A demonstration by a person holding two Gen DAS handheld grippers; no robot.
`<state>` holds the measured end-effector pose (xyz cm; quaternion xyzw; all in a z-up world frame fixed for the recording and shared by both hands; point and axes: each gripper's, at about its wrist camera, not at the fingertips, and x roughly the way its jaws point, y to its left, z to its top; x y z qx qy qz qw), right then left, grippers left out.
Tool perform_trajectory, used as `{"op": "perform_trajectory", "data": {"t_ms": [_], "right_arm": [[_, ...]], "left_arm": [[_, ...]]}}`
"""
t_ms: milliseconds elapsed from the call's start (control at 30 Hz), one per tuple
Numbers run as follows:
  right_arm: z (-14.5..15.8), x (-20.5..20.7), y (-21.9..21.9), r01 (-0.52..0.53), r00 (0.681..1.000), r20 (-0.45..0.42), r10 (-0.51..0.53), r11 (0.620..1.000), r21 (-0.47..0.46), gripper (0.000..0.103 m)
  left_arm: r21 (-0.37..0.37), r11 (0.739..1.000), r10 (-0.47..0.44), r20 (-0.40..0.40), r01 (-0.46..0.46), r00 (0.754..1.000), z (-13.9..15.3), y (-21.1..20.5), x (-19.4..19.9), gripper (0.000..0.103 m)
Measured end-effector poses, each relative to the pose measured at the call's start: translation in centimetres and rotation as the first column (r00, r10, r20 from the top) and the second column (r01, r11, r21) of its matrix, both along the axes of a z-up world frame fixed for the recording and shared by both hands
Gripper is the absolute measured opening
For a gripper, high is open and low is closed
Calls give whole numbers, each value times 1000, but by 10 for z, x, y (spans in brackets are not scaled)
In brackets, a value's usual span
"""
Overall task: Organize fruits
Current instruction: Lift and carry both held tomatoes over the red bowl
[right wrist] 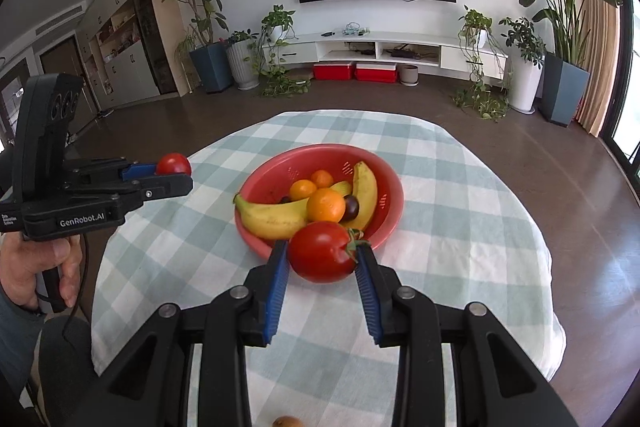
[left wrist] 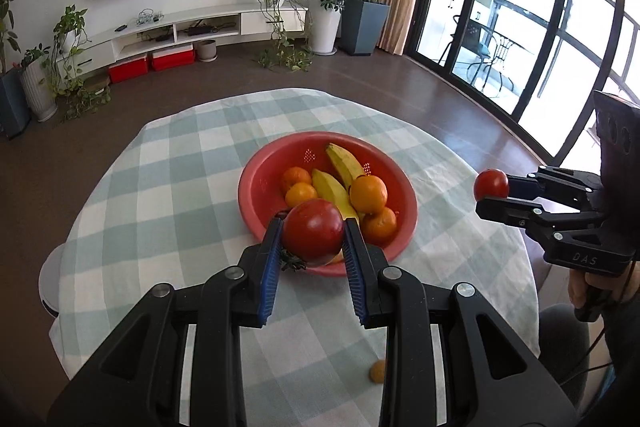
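A red colander bowl (left wrist: 256, 195) (right wrist: 264, 183) stands mid-table with two bananas (left wrist: 344, 163) (right wrist: 272, 217), several oranges (left wrist: 370, 193) (right wrist: 325, 205) and a dark plum (right wrist: 352, 207) in it. My left gripper (left wrist: 314, 233) (right wrist: 176, 171) is shut on a red tomato (left wrist: 314, 229) (right wrist: 173, 163), held above the table just before the bowl's near rim. My right gripper (right wrist: 322, 253) (left wrist: 490, 193) is shut on a second red tomato (right wrist: 320, 251) (left wrist: 491, 183) with a green stem, held to the right of the bowl.
A green-and-white checked cloth (left wrist: 168, 187) (right wrist: 460, 227) covers the round table. A small brown fruit (left wrist: 378, 371) (right wrist: 286, 421) lies near the front edge. A person's hands (right wrist: 36, 267) (left wrist: 580, 287) grip the handles. Potted plants, a TV console and glass doors ring the room.
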<state>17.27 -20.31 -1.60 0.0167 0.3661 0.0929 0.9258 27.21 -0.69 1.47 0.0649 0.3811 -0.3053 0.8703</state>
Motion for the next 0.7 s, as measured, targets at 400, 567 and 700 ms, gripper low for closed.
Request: {"op": "perform_trajectory", "data": {"t_ms": [400, 567, 700], "right_arm": [[-39, 72, -9, -2, 995, -102, -4, 998, -61, 36], [-52, 79, -5, -11, 992, -123, 0, 996, -89, 36], [-57, 84, -3, -15, 992, -129, 0, 994, -111, 36]], "left_arm": [[78, 997, -9, -78, 15, 997, -47, -57, 68, 27], [99, 995, 1, -97, 8, 995, -67, -61, 79, 27], [114, 993, 5, -109, 8, 994, -78, -64, 82, 27]]}}
